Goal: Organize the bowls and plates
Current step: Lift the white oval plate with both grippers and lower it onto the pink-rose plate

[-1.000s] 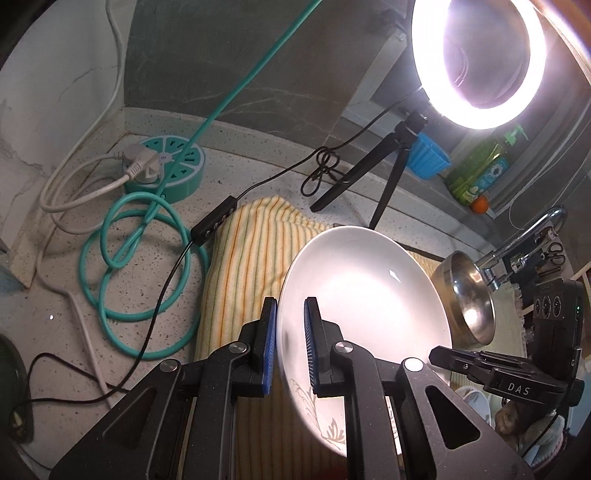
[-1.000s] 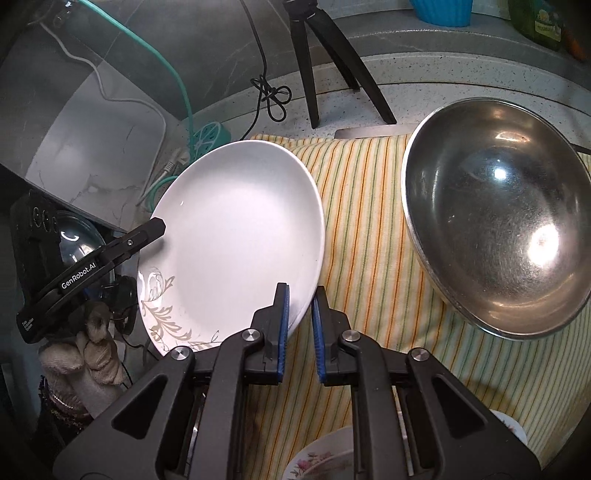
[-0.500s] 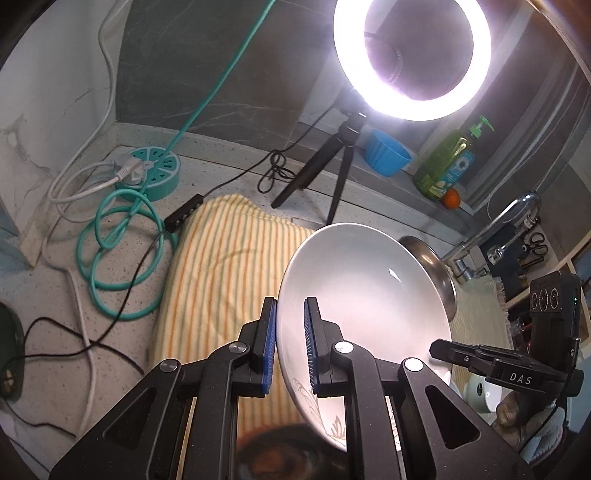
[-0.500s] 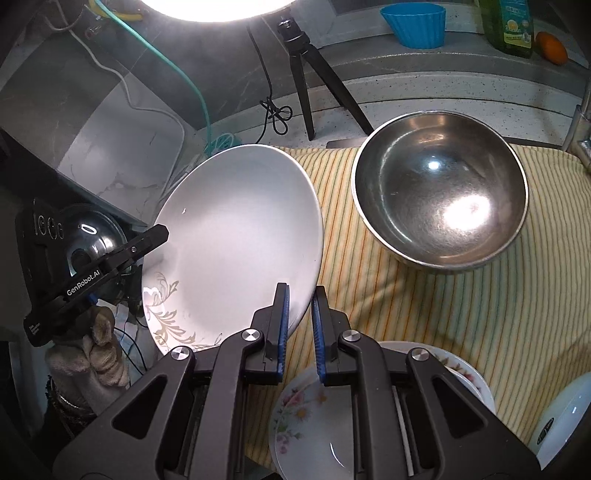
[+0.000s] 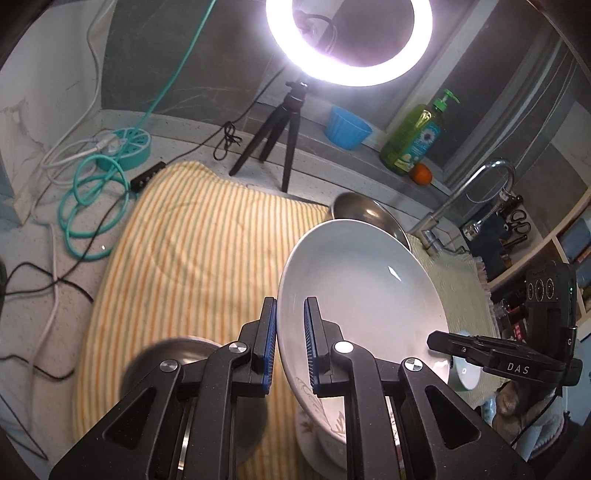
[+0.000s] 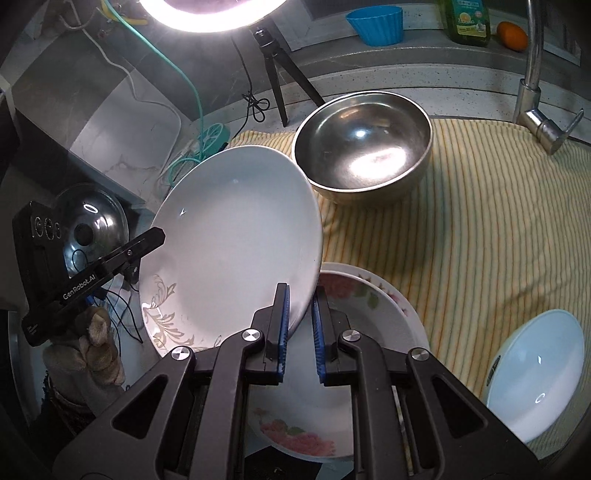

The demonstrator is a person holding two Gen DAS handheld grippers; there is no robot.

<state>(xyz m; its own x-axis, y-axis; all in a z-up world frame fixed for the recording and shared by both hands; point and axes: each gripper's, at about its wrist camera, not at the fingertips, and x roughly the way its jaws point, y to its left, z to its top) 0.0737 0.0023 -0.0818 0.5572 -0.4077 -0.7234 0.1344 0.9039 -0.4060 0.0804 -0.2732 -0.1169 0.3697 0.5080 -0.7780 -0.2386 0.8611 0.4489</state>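
1. I grip the white plate (image 6: 236,236) by its rim, my left gripper (image 5: 290,347) and right gripper (image 6: 300,328) both clamped.
2. It has travelled back from the steel bowl (image 6: 364,147); the floral plate (image 6: 369,317) now lies below, probably its stack.

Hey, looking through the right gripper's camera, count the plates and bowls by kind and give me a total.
Plates: 2, the white plate and the floral plate
Steel bowls: 1, the steel bowl
White bowls: 1, the white bowl
Blue bowls: 1, the blue bowl on the ledge
Total: 5
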